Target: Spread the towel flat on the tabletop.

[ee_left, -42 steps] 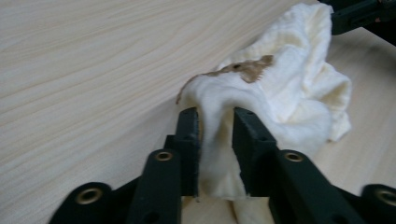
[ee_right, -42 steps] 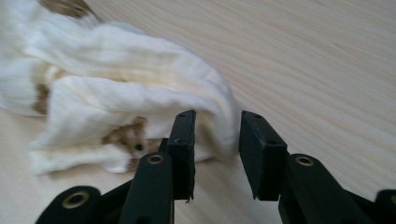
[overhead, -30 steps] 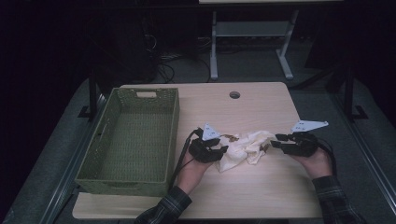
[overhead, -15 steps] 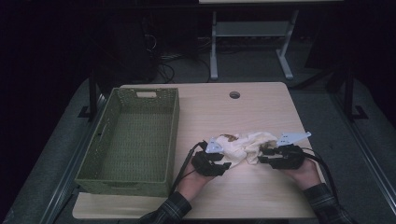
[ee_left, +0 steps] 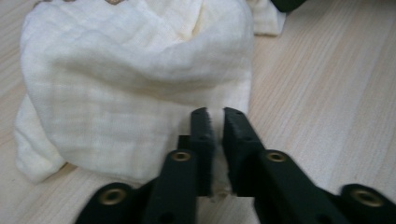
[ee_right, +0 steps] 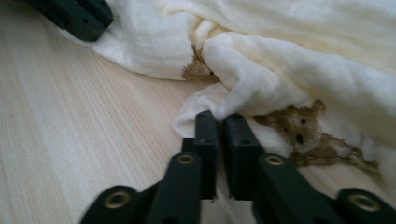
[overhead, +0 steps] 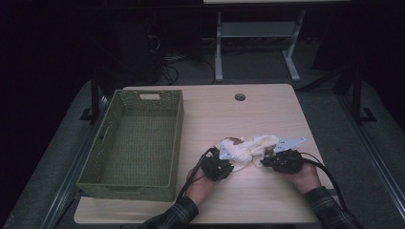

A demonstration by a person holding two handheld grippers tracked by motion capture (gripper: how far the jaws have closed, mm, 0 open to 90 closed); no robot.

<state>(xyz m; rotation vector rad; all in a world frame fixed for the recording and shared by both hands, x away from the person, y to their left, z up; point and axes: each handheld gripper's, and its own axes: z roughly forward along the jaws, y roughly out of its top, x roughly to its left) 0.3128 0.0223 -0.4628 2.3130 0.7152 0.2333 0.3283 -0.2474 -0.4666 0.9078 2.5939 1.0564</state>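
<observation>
A crumpled cream cloth (overhead: 249,144) with a brown bear print (ee_right: 299,128) lies on the wooden table (overhead: 267,109), right of centre. My left gripper (overhead: 230,165) is at the cloth's near left edge. Its jaws have just been closing and are now shut, pinching a fold of cloth (ee_left: 140,84) between the fingertips of the left gripper (ee_left: 218,117). My right gripper (overhead: 264,162) is at the near right edge. It has also just closed, so the right gripper (ee_right: 222,120) grips a rolled hem of the cloth (ee_right: 261,79).
A green woven basket (overhead: 175,125) with nothing in it stands on the left half of the table. A round cable hole (overhead: 240,97) sits near the far edge. Behind the table are a desk frame (overhead: 218,52) and floor cables.
Both hands have come toward me and down onto the table at the cloth's near edge. Both pairs of jaws have shut on the fabric, and the cloth has bunched between them.
</observation>
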